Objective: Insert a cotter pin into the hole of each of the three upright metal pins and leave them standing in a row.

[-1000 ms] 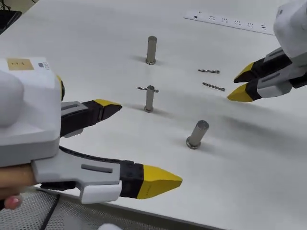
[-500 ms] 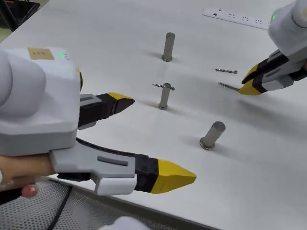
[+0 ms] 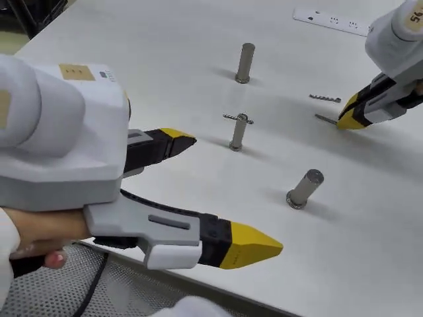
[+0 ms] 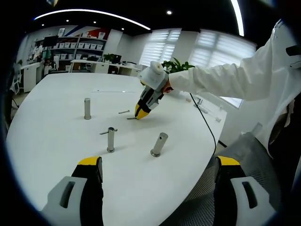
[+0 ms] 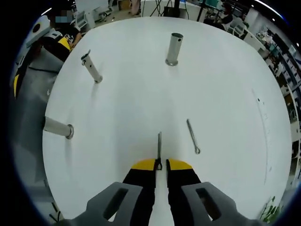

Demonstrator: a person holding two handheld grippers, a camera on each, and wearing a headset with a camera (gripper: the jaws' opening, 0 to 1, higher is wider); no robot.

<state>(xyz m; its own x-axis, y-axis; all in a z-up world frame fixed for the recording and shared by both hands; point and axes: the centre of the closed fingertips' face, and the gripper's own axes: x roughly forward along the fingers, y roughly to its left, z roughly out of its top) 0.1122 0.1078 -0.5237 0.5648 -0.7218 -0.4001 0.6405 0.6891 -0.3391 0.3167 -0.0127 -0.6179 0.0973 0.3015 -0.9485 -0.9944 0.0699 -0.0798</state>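
Three metal pins stand on the white table [image 3: 165,72]: a far pin [image 3: 245,63], a middle pin [image 3: 238,131] with a cotter pin through its hole, and a near pin [image 3: 306,188] that looks tilted. My right gripper [image 3: 345,121] is down at the table, shut on the end of a loose cotter pin [image 5: 159,149] that still lies flat. A second loose cotter pin [image 5: 192,136] lies just beside it. My left gripper [image 3: 225,191] hovers open near the front edge with nothing between its fingers. In the left gripper view the right gripper [image 4: 141,111] sits behind the three pins.
A white power strip [image 3: 330,20] lies at the far right of the table. The table's front edge runs just below my left gripper. A person's white sleeve [image 4: 244,75] reaches in from the right. Office desks and shelves stand far behind.
My right gripper has come down to the table and gone from open to shut on the nearer loose cotter pin. The left gripper stays open; the head camera has shifted.
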